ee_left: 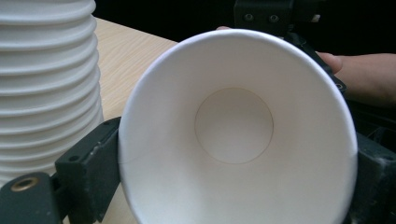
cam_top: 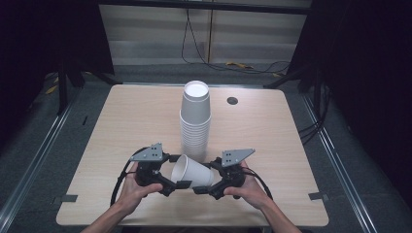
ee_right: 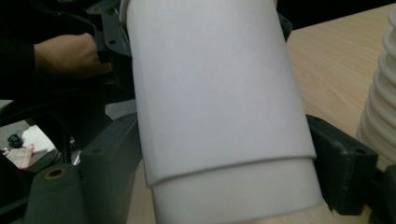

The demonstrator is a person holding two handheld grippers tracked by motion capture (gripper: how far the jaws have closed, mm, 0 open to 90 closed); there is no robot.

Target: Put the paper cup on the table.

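Note:
A white paper cup (cam_top: 192,171) lies on its side just above the table's near edge, held between both grippers. Its mouth faces my left gripper (cam_top: 177,171), whose black jaws hug the rim on both sides; the left gripper view looks straight into the cup (ee_left: 233,126) between that gripper's (ee_left: 233,186) jaws. My right gripper (cam_top: 206,175) takes the base end. In the right gripper view the cup's wall (ee_right: 215,93) has a step near the base, and that gripper's (ee_right: 224,163) jaws press on either side there.
A tall stack of white cups (cam_top: 195,126) stands upside down mid-table, right behind the grippers, with ribbed rims (ee_left: 46,84) (ee_right: 380,107). The wooden table (cam_top: 121,121) has a round cable hole (cam_top: 232,101) at the back. Cables lie on the floor beyond.

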